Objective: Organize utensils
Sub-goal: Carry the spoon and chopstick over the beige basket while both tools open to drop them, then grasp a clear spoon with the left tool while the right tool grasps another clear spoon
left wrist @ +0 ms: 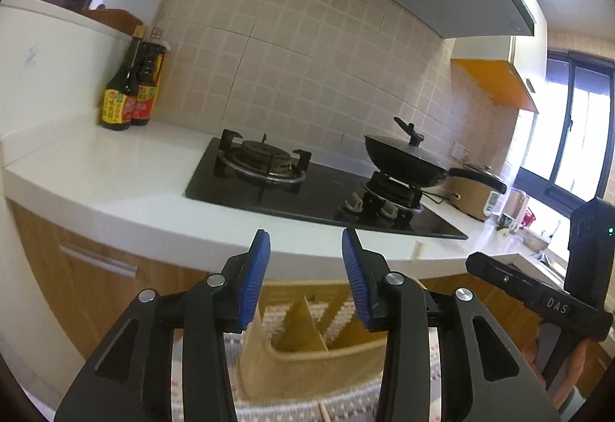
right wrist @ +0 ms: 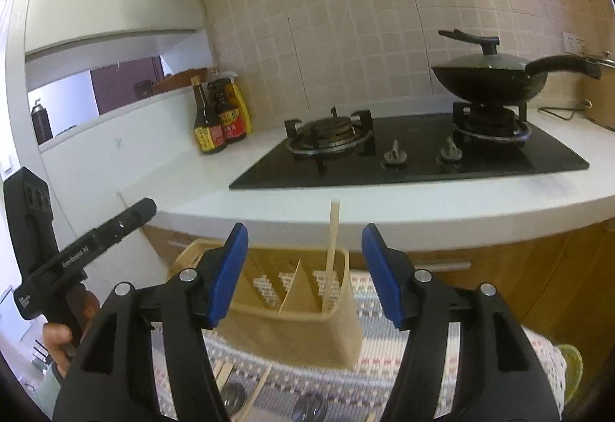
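Left hand-held gripper (left wrist: 305,277): jaws apart, nothing between. Right hand-held gripper (right wrist: 303,276): jaws apart, empty too. Both aimed slightly down at tan divided holder (right wrist: 269,314), standing on patterned cloth (right wrist: 384,376) in front of table (right wrist: 192,183).

One chopstick (right wrist: 331,252) upright in holder's right compartment, leaning on rim. More utensils loose on cloth below the grippers: at least two wooden sticks (right wrist: 255,399), two shiny round pieces (right wrist: 307,410), blurred, kind unclear.

Step judged: between placements, one item in. Next: lower a gripper to a loose stick, close, carry to holder.

Elsewhere: wok (right wrist: 488,83) ×1, burners ×2, bottles (right wrist: 217,114) ×3.
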A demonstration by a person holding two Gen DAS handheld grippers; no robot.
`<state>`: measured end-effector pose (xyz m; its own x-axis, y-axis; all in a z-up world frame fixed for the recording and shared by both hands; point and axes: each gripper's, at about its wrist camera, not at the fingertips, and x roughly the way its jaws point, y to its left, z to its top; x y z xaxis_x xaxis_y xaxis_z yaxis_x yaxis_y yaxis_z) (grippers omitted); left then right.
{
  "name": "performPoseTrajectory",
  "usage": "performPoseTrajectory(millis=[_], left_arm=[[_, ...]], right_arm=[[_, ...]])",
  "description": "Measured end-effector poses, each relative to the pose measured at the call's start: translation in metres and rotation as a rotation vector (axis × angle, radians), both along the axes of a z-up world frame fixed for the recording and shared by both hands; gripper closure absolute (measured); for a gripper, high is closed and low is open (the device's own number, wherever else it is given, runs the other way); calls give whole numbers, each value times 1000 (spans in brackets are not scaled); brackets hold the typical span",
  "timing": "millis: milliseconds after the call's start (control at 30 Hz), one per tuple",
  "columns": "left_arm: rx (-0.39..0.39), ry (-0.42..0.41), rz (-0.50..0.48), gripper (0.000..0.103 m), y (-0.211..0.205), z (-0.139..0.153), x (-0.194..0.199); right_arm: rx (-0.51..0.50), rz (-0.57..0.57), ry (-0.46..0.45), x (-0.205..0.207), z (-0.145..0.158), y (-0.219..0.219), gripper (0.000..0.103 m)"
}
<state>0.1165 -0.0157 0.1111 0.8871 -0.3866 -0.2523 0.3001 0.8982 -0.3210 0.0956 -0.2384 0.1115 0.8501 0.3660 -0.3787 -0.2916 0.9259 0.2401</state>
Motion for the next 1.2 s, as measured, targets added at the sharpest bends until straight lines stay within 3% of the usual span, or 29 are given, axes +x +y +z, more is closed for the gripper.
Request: performPoseTrajectory(millis=[200,333,400,533,667,767,1000,1100,1200], left_arm=[[33,57,-27,66,3,3,-30],[71,151,-68,66,-1,-2,-44],[98,220,-103,66,-5,-11,-48],[134,410,-197,67,-16,-45,-49],[171,563,-288,67,-22,-86,-48],[211,667,-352,77,-30,-116,-46],[240,758,-390,83,-41,-146,-41],[323,760,-342,83,-56,-150,-39],[351,760,-337,82,-66,-152,-38]], right_arm=[[-32,-21,116,-23,-2,2,45],[-58,-8,236,-37,-12,3,45],[-69,0,312,-40,-23,5,46],[-72,30,490,-42,-58,7,57],[-86,25,606,-41,-93,6,67],[-46,33,698,-37,-118,1,71],[-37,12,782,-31,-143,-4,72],[-46,2,794,-28,-146,-3,72],[-61,2,802,-25,-147,1,72]])
